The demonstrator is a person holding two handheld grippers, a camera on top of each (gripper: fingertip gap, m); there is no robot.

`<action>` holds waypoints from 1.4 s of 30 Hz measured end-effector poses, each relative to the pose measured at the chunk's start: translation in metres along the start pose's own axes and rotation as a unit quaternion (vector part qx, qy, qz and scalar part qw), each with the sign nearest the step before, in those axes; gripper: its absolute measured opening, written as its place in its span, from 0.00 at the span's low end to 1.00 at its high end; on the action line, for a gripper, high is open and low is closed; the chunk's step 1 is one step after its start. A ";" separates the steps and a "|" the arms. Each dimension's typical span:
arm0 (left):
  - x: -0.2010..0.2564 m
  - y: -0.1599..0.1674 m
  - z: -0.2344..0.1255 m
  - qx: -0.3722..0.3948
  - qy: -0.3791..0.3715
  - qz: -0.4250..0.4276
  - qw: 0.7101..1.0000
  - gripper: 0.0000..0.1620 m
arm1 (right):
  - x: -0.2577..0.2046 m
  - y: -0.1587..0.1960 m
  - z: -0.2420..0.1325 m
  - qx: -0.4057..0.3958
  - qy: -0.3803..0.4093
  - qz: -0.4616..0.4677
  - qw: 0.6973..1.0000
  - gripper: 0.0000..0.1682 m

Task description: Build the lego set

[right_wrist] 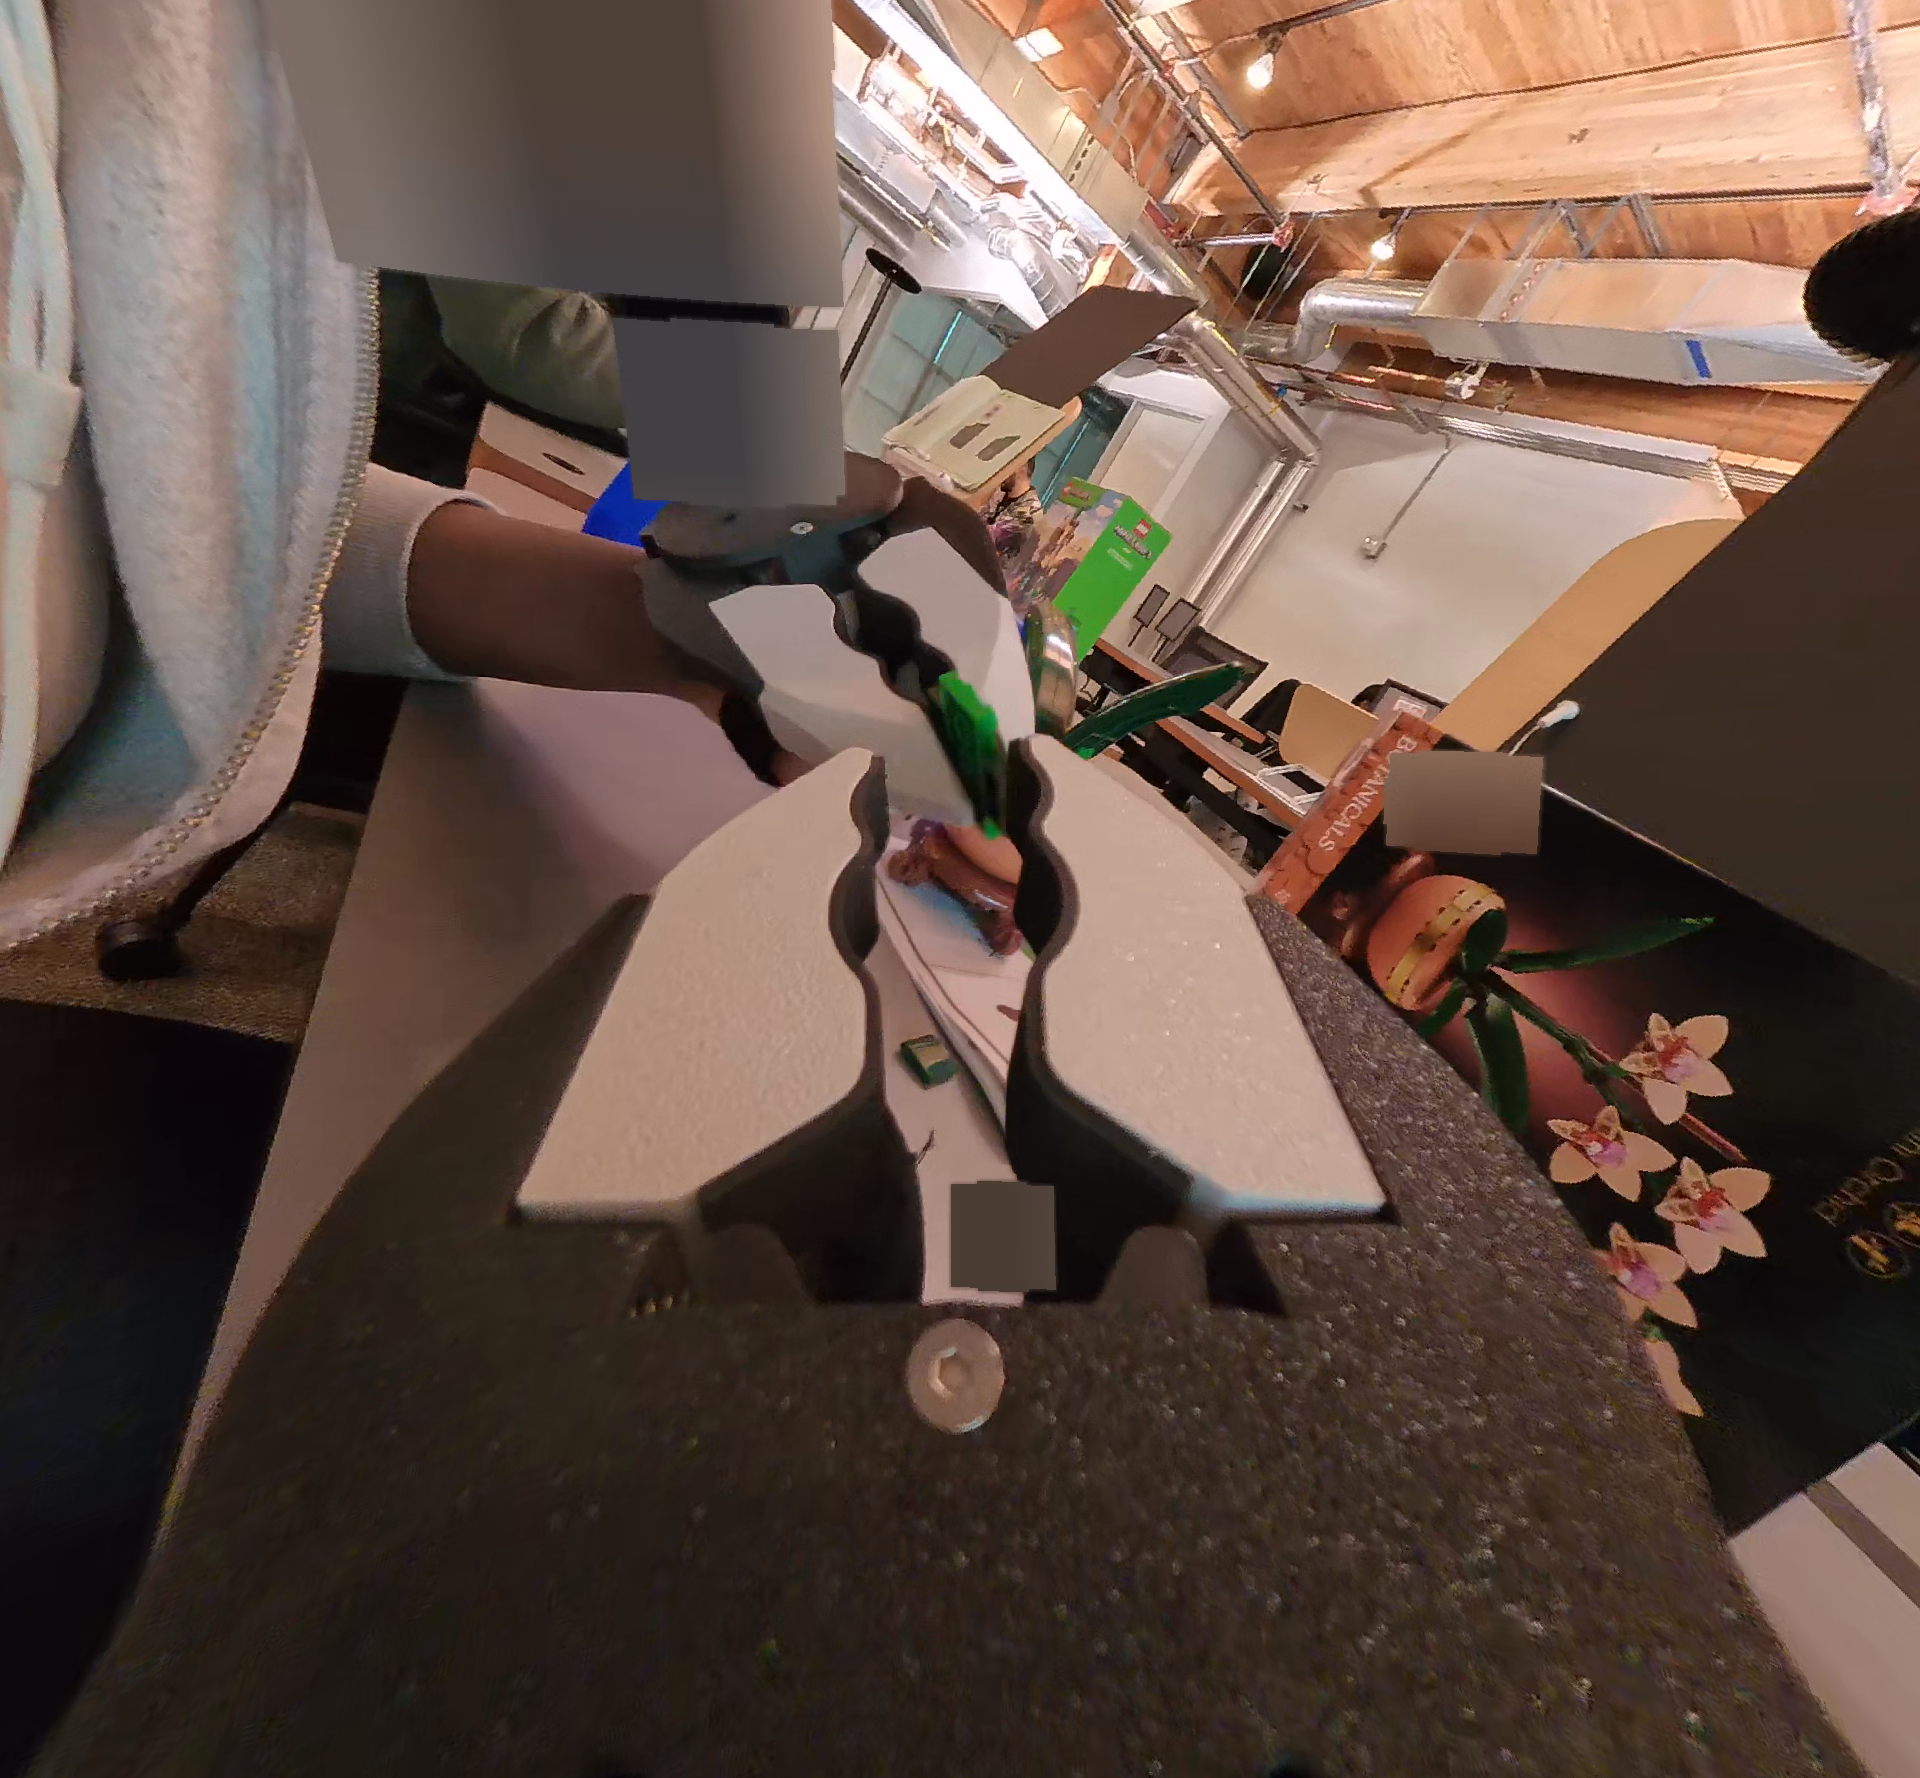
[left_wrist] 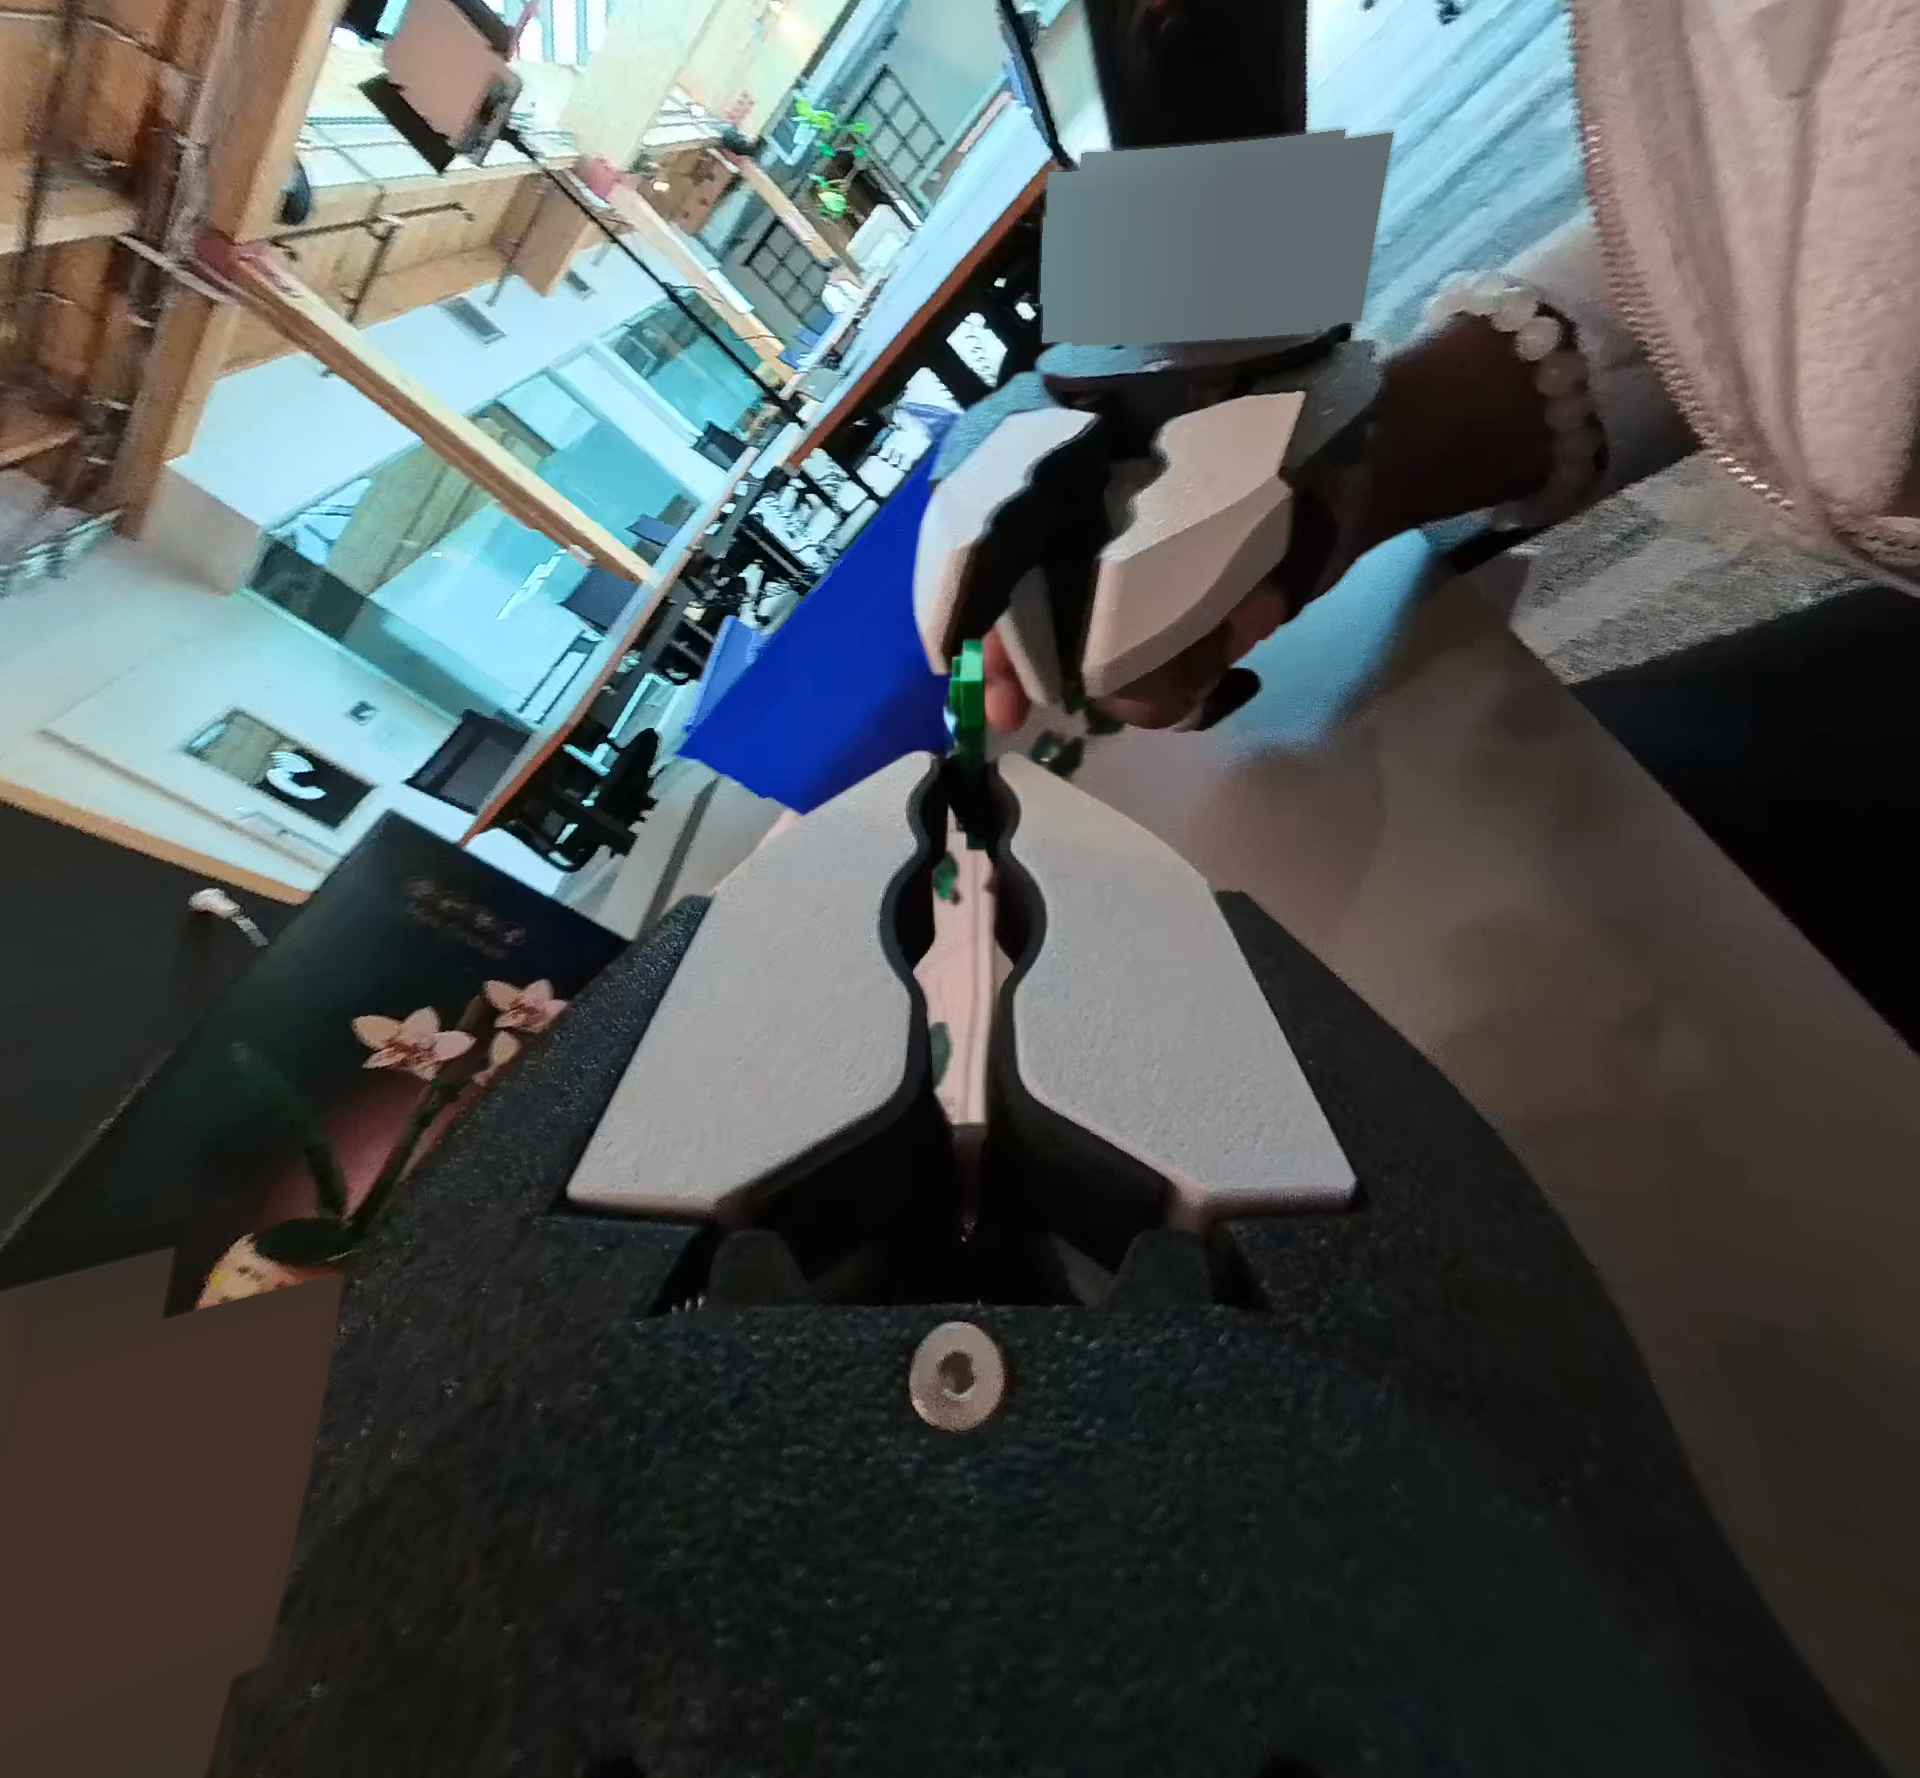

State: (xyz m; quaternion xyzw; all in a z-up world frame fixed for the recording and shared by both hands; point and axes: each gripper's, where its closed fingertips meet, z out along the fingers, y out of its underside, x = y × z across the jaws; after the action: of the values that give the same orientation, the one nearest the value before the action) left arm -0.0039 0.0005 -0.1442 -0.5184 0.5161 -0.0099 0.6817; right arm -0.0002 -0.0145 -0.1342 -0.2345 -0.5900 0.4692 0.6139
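Both grippers are meeting tip to tip above the table (left_wrist: pixel 1403 897). The left gripper (left_wrist: pixel 961 778) is pinching a green lego piece (left_wrist: pixel 966 689) at its fingertips. The right gripper (right_wrist: pixel 951 767) is sitting slightly parted around that piece, contact unclear. Only the right wrist view is showing brown lego pieces (right_wrist: pixel 951 871) lying below; the orchid box (right_wrist: pixel 1662 1053) is standing nearby.

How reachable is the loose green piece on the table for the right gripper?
Probably not right away: left gripper, gripping a green part, sits at right gripper tips, above that loose piece.
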 end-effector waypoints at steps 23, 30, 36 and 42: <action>-0.031 0.003 -0.007 -0.004 -0.094 0.008 0.996 0.03 | 0.021 0.014 -0.007 0.008 0.066 0.052 0.996 0.09; -0.028 0.002 -0.006 -0.005 -0.088 0.021 0.996 0.03 | 0.020 0.015 -0.005 0.004 0.065 0.045 0.997 0.08; -0.024 0.001 -0.005 -0.009 -0.085 0.045 0.995 0.03 | 0.023 0.017 -0.008 -0.002 0.077 0.034 0.996 0.10; -0.022 -0.008 -0.008 0.016 -0.084 0.062 0.994 0.03 | 0.020 -0.004 0.000 -0.008 0.043 -0.023 0.999 0.14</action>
State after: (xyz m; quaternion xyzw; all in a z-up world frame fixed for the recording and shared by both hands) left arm -0.0158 0.0040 -0.1227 -0.4732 0.4878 0.0676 0.7305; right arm -0.0017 0.0013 -0.1208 -0.2455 -0.5723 0.4395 0.6473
